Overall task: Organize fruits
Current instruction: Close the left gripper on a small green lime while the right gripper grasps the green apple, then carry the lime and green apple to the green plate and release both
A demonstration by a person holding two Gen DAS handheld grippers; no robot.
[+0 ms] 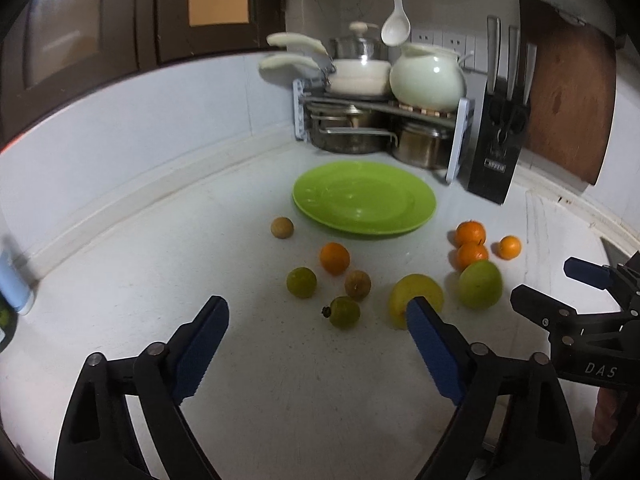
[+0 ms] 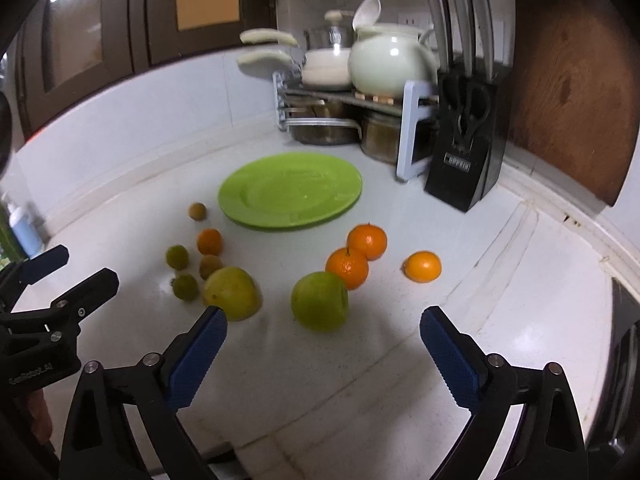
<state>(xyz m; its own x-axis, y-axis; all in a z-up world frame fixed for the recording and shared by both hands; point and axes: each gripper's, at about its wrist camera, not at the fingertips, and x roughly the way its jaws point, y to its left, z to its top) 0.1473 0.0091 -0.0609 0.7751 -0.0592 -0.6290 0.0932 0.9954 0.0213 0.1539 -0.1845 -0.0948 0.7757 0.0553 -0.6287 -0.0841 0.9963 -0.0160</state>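
A green plate (image 1: 364,198) (image 2: 290,194) lies empty on the white counter, with fruit scattered in front of it. My left gripper (image 1: 317,306) is open above the counter, just short of a small green fruit (image 1: 344,312), and a yellow-green apple (image 1: 416,292) sits behind its right finger. My right gripper (image 2: 323,314) is open too, with a green apple (image 2: 319,300) just beyond its fingertips and untouched. Three oranges (image 2: 346,266) lie behind that apple. Farther left are a small orange (image 1: 334,258) and small brown and green fruits (image 1: 357,285). Neither gripper holds anything.
A rack of pots (image 1: 380,120) stands behind the plate, with a black knife block (image 1: 496,148) and a wooden cutting board (image 1: 568,92) to its right. A blue bottle (image 2: 24,228) stands at the far left. The wall runs along the back.
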